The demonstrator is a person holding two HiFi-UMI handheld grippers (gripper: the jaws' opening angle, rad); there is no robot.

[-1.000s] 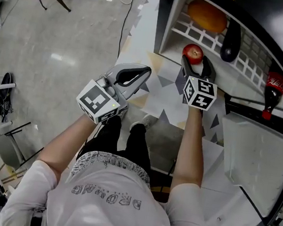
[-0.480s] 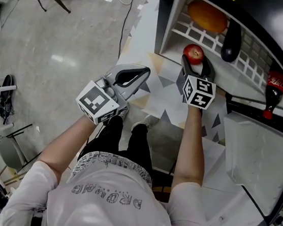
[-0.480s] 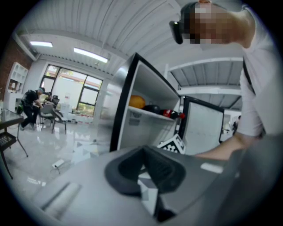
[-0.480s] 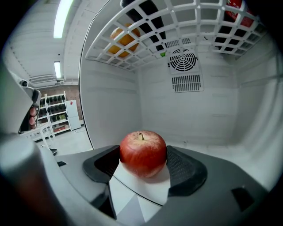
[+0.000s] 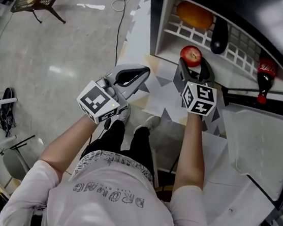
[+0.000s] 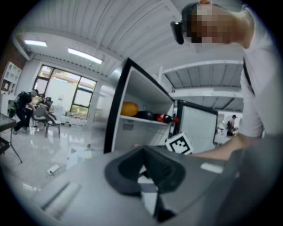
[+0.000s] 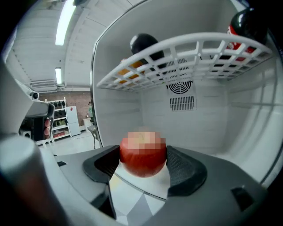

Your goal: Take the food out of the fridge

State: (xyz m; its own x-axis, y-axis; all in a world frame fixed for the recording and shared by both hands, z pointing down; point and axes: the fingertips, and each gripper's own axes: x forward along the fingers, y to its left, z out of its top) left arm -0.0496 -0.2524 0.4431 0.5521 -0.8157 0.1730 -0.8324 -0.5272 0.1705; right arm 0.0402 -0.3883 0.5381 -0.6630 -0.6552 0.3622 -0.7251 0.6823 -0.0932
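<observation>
Right gripper [image 5: 191,66]: my jaws are clamped on the round red apple [image 5: 191,53], at the mouth of the open white-lined fridge [image 5: 165,21], just under the white wire shelf [image 7: 177,55]. On that shelf sit an orange round fruit [image 5: 194,14], half hidden by the grid from below, a dark oblong thing [image 5: 219,36] I can't identify, and a red-labelled cola bottle [image 5: 261,73] at two o'clock. My left gripper [image 5: 134,76], jaws together and empty, hangs outside at nine o'clock.

Between right gripper [image 7: 143,161] fingers: apple [image 7: 142,155] fills the gap.
Above them: wire shelf [image 7: 185,55], close.
Beyond fingertips: bare fridge floor [image 7: 212,148], then back wall [image 7: 194,123].
Around left gripper [image 5: 145,72] fingers: open air.
</observation>
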